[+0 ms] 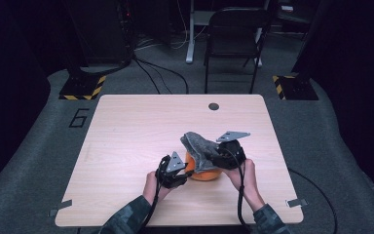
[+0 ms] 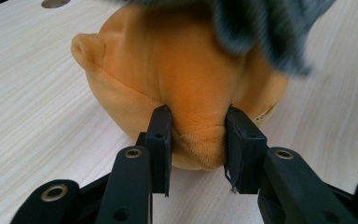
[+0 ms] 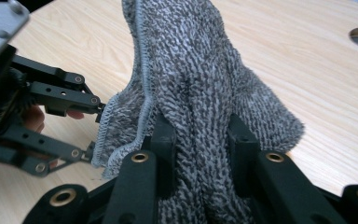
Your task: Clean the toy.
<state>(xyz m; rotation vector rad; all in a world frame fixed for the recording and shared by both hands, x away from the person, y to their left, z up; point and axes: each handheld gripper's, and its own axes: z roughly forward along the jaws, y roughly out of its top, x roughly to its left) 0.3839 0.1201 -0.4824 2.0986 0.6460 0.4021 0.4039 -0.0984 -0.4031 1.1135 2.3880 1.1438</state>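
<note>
The left gripper [image 2: 198,140] pinches a fold of the orange plush toy [image 2: 182,79], which sits on the table [image 1: 126,131] toward six o'clock; the right gripper [image 3: 200,154], at the toy's three o'clock, clamps the grey cloth [image 3: 191,70] draped over it.
</note>
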